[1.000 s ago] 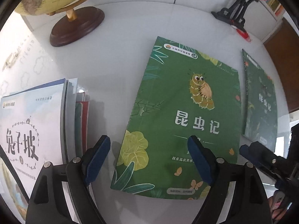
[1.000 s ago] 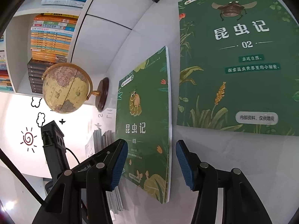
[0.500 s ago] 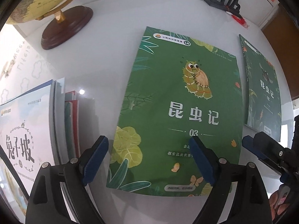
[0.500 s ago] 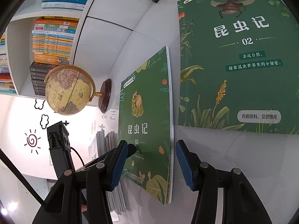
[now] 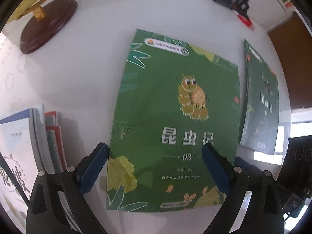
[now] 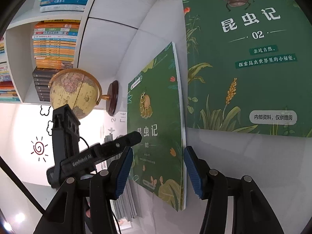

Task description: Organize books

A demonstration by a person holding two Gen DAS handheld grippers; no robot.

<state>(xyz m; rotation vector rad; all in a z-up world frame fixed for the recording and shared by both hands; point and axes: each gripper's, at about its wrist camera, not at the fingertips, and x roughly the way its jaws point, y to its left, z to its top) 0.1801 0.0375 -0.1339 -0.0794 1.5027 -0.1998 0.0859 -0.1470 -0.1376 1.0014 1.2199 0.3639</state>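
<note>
Left gripper [image 5: 156,167] now lower over the green book [image 5: 175,120] than a second ago, jaws opening astride its near end on the white table [image 5: 93,62], nothing clamped yet; right gripper [image 6: 158,169] half-open, empty, beside its edge — likely pickup next.

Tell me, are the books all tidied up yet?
Not yet. Some books already stand in a row at the table's left edge. Green book 03 lies flat, and the left claw hangs over it with jaws opening, gripping nothing. Green book 02 also lies flat. The right claw is open and empty. Both green books still need putting away.
</note>
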